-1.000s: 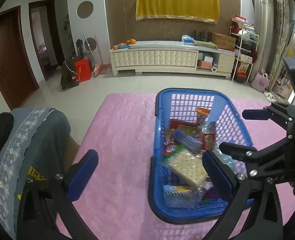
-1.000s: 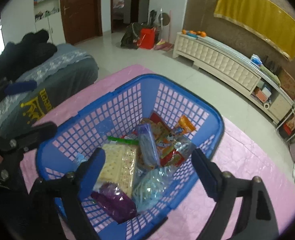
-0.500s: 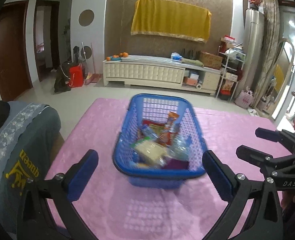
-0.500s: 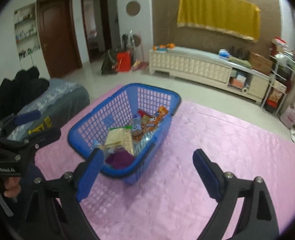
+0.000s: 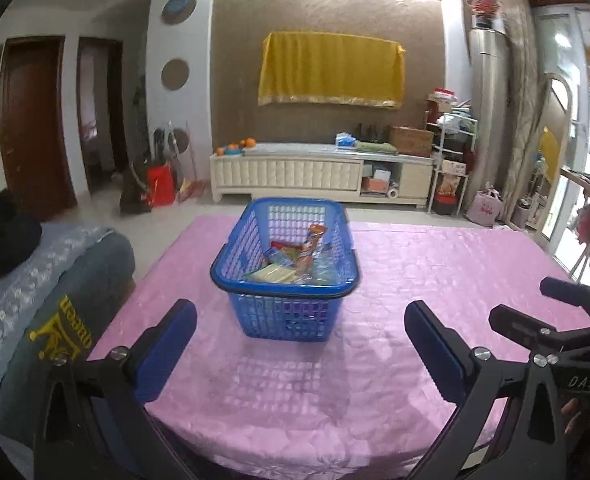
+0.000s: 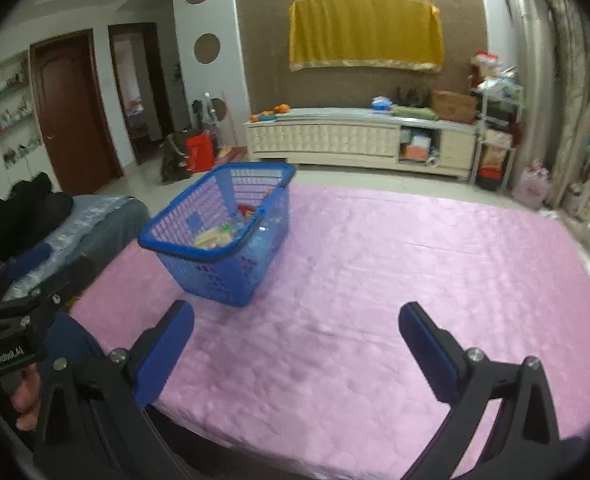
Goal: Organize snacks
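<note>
The blue basket point(image 5: 285, 276) stands on the pink-covered bench point(image 5: 415, 272), toward its left half, with the snack packets point(image 5: 295, 264) piled loosely inside: an orange packet upright against the far wall, a pale cracker pack and clear wrappers lower down. The packets look light, crinkly and slippery, and the crackers would likely crush under a hard squeeze, so a gentle pinch on a sealed edge or across a flat pack seems safest. The basket itself is stiff lattice plastic, best taken by its thick rim.

Nearer than the basket, the left claw point(image 5: 299, 354) hangs with its blue pads spread wide, holding nothing. The right claw point(image 6: 296, 352) is likewise spread and empty, well to the right of the basket, over bare cloth.

Left of the basket, beyond the bench edge, lies a grey cushion with yellow lettering point(image 5: 61, 332). Nothing stands between either claw and the basket; only its tall walls would hinder a reach, which argues for coming in from above.
</note>
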`<state>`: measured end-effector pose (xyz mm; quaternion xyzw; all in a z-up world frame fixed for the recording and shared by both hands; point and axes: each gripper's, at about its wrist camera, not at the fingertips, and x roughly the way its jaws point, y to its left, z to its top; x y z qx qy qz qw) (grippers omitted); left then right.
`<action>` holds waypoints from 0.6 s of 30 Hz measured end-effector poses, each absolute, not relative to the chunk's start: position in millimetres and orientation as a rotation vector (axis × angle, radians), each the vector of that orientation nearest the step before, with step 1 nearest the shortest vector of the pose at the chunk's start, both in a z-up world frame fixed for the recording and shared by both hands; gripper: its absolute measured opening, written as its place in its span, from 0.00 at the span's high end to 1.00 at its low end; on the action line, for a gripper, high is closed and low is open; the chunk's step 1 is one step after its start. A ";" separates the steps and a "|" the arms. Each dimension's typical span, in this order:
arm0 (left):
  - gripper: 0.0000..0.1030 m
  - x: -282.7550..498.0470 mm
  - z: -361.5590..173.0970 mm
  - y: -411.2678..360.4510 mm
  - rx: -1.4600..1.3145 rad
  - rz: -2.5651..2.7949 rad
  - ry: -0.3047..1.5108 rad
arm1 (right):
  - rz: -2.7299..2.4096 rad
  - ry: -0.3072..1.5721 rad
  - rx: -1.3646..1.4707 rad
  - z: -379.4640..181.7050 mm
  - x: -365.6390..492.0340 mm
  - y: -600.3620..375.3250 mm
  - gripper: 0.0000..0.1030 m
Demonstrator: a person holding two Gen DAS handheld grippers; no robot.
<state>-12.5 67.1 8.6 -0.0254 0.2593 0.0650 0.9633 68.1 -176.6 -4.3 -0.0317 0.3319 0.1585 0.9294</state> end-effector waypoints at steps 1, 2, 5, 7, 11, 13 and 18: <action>0.00 -17.1 12.2 63.5 -0.056 0.111 0.515 | 0.310 0.659 -0.073 0.4 61.8 -177.7 0.00; 0.00 -19.9 14.2 61.8 -0.059 0.101 0.511 | 0.301 0.644 -0.072 3.1 57.6 -178.5 0.00; 0.00 -29.9 19.5 54.6 -0.054 0.079 0.493 | 0.293 0.607 -0.040 13.4 41.9 -187.5 0.00; 0.00 -34.8 20.4 52.4 -0.059 0.071 0.486 | 0.292 0.599 -0.027 13.3 35.4 -194.0 0.00; 0.00 -40.3 15.0 42.7 -0.059 0.041 0.502 | 0.272 0.604 0.004 7.4 28.3 -201.9 0.00; 0.00 -41.1 13.1 40.3 -0.051 0.035 0.506 | 0.271 0.610 0.015 3.2 26.0 -204.5 0.00; 0.00 -46.2 11.6 33.2 -0.013 0.041 0.494 | 0.252 0.580 0.010 1.1 14.1 -207.2 0.00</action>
